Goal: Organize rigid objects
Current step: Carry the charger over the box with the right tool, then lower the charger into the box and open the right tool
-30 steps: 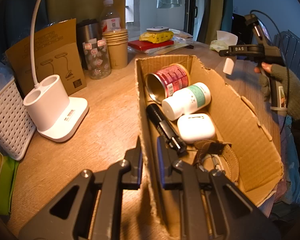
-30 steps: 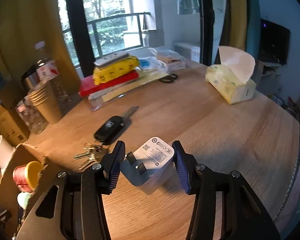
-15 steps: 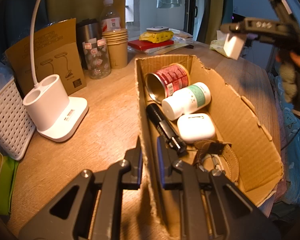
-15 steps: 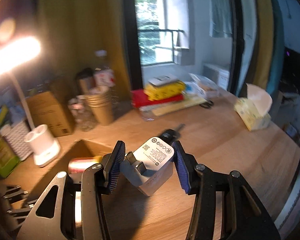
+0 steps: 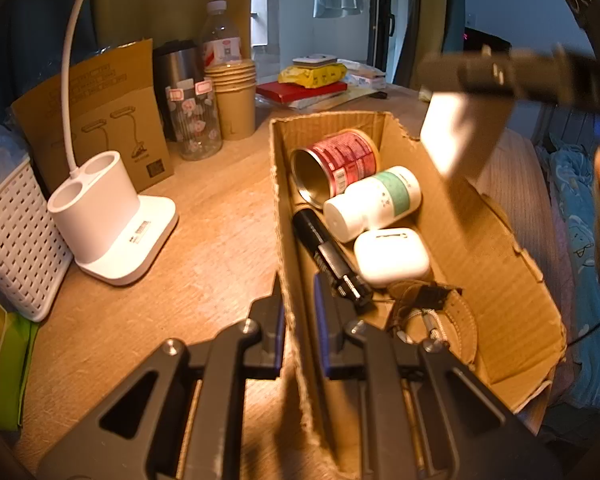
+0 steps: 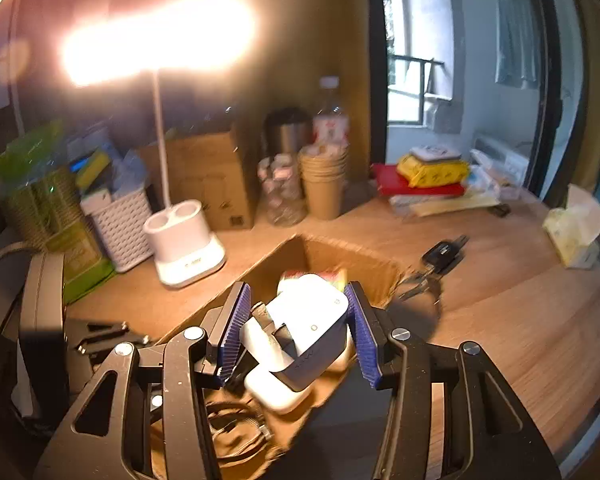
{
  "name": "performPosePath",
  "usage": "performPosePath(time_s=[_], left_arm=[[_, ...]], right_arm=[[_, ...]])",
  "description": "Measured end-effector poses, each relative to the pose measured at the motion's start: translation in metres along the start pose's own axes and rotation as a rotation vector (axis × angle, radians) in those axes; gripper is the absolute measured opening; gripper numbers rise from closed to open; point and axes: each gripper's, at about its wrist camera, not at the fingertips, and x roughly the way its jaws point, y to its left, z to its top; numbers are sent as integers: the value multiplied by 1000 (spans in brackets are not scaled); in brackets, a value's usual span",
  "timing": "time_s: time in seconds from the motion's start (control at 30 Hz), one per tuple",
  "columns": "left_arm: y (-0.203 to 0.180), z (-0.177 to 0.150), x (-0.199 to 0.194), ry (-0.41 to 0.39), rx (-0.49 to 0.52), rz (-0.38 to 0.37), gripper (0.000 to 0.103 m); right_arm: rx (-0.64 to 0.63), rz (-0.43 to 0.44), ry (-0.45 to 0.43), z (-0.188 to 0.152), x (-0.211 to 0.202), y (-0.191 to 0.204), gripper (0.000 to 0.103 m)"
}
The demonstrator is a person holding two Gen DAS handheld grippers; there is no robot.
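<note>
A cardboard box (image 5: pixel 496 264) lies on the wooden table and holds a red can (image 5: pixel 340 160), a white pill bottle (image 5: pixel 374 200), a black marker (image 5: pixel 328 256), a white earbud case (image 5: pixel 392 256) and a brown strap (image 5: pixel 448 320). My left gripper (image 5: pixel 298 320) is shut on the box's left wall. My right gripper (image 6: pixel 296 334) is shut on a white charger plug (image 6: pixel 312 328) and holds it above the box; the plug also shows blurred in the left wrist view (image 5: pixel 460 136).
A white lamp base (image 5: pixel 108 220), a white basket (image 5: pixel 12 240), a lamp carton (image 5: pixel 100 116), paper cups (image 5: pixel 234 96) and bottles stand left of the box. Car keys (image 6: pixel 440 260), a tissue box (image 6: pixel 572 228) and books (image 6: pixel 420 184) lie beyond it on the right.
My right gripper has swung left with the plug, from over the bare table to above the open box. My left gripper has stayed clamped on the box wall.
</note>
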Motion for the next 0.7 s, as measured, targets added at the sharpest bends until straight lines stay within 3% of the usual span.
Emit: performPosePath(time_s=[0.7], left_arm=[[-1, 0, -1, 0, 1, 1, 14]], right_arm=[[-25, -3, 107, -45, 24, 7, 51]])
